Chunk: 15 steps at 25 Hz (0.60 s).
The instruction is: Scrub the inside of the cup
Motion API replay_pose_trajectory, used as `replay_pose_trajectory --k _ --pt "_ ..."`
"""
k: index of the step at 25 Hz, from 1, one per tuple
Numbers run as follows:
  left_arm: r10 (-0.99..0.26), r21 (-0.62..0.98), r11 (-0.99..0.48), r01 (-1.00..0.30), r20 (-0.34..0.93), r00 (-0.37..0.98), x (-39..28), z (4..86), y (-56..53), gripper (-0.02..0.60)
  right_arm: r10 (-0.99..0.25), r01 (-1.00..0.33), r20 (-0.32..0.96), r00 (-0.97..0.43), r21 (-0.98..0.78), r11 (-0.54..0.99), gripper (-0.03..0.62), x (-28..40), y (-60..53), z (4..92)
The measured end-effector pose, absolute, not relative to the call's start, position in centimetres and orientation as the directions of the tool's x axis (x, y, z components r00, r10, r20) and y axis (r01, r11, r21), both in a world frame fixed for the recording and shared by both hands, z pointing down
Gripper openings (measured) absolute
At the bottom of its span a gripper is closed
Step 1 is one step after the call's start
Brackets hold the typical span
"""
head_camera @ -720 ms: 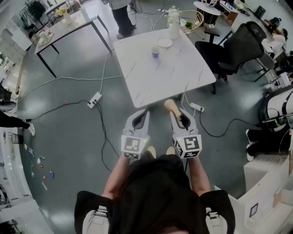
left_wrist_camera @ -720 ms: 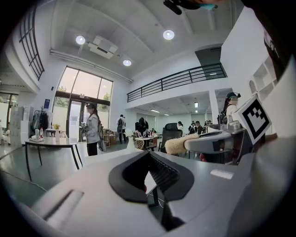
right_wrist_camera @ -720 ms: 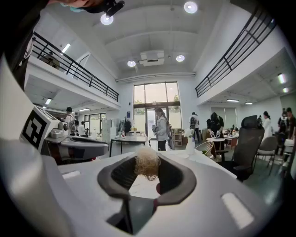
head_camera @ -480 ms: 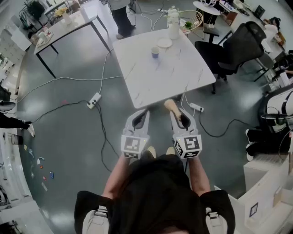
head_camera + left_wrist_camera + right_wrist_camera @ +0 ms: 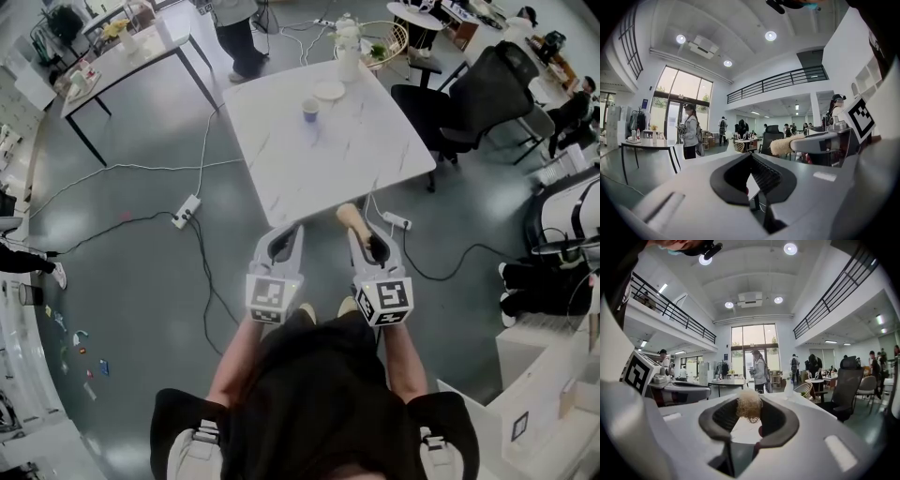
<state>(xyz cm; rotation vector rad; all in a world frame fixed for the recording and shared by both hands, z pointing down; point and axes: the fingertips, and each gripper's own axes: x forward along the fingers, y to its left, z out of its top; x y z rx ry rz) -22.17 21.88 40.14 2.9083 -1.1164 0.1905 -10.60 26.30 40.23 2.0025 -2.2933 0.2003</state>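
Far ahead of both grippers, well apart, the cup stands upright on the white table. The right gripper clamps a fuzzy-headed brush pointing forward toward the cup; the left gripper, closed and empty, sits marginally nearer.

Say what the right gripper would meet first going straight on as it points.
Likely the white table near its front edge, the right gripper's brush touching first; the cup stands farther on, left of that line. Depth unclear.
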Motion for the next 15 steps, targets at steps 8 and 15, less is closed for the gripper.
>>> replay_pose_trajectory --k 8,15 --pt "-0.641 -0.029 -0.765 -0.644 0.131 0.756 -18.4 40.6 20.6 0.008 -0.981 -0.994 0.159 -0.108 -0.049 0.101 0.114 -6.9 25.5 40.7" --pt "-0.649 -0.029 -0.757 -0.652 0.142 0.747 -13.6 41.3 18.6 0.008 -0.976 -0.99 0.171 -0.138 -0.06 0.129 0.114 -2.6 23.0 41.4"
